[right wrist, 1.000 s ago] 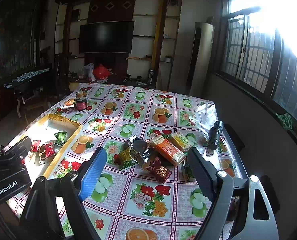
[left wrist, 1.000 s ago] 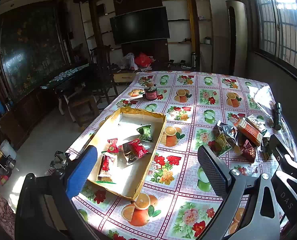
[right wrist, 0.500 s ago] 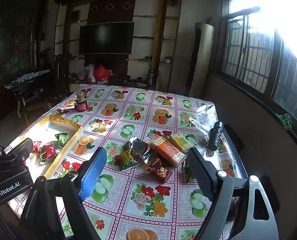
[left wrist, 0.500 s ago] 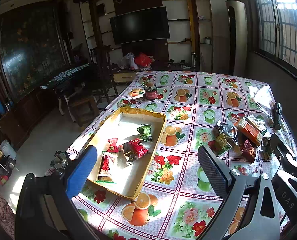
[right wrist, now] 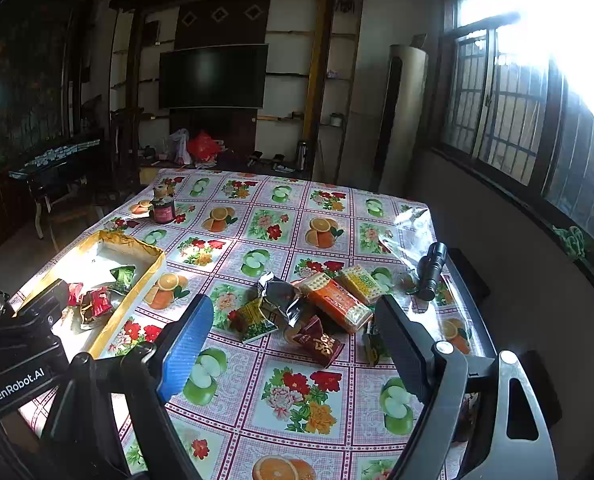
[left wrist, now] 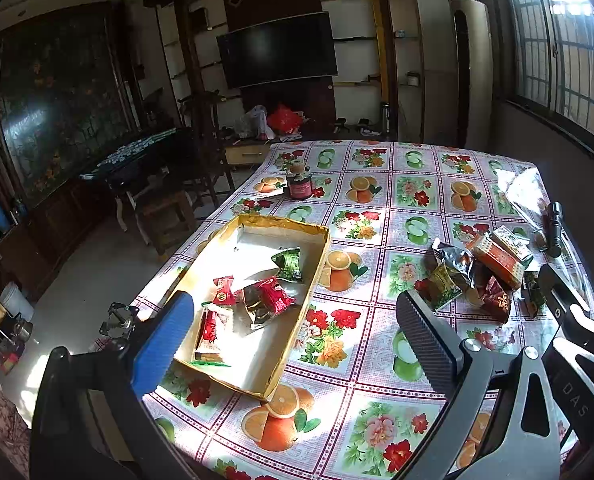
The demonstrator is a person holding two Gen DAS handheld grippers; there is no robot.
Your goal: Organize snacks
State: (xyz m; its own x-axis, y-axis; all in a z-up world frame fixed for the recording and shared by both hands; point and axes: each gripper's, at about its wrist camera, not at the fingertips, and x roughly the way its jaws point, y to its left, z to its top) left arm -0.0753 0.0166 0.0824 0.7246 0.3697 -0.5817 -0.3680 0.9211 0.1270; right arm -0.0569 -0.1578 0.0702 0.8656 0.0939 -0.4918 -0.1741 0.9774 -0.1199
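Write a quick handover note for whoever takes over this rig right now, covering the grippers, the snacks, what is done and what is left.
Left gripper: open, empty, hovering near the cardboard tray.
Right gripper: open, empty, hovering in front of the loose snack pile.
Done: a few packets lie in the tray, among them a green packet and a red packet.
Left: the pile on the tablecloth, including the orange cracker pack and dark red packet, is not yet in the tray.
Not snacks: flashlight, jar.

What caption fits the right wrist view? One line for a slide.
Open right gripper above loose snacks on the table; box at left.
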